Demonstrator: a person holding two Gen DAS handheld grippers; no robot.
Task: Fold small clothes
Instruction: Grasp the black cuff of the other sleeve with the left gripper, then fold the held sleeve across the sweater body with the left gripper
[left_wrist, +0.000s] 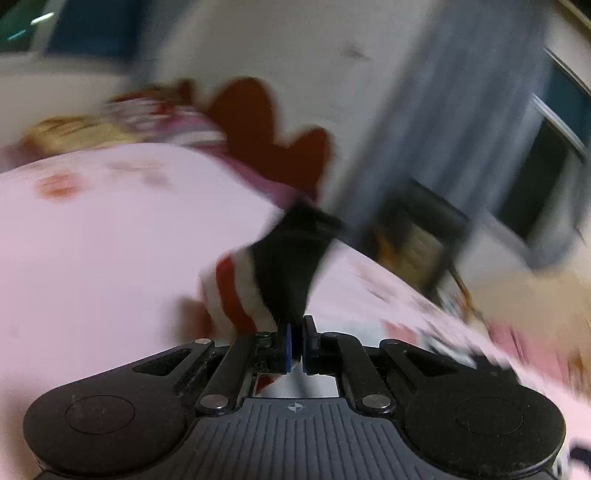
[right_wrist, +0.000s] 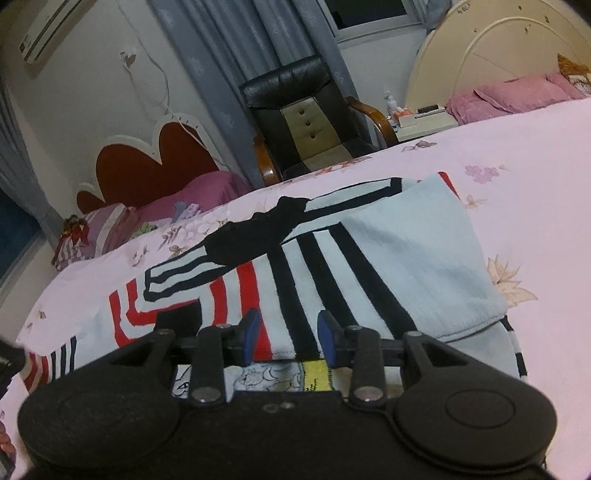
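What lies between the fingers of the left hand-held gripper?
In the left wrist view, the left hand-held gripper is shut on a fold of the striped garment.

The left black two-finger tool (left_wrist: 297, 341), blue pads (left_wrist: 288, 345) nearly meeting, is clamped on a fold of black, red and white striped cloth (left_wrist: 280, 266) and tilts downward over the bed. The right black two-finger tool (right_wrist: 288, 336) points downward too, its blue pads (right_wrist: 327, 338) standing apart, pressing on nothing.
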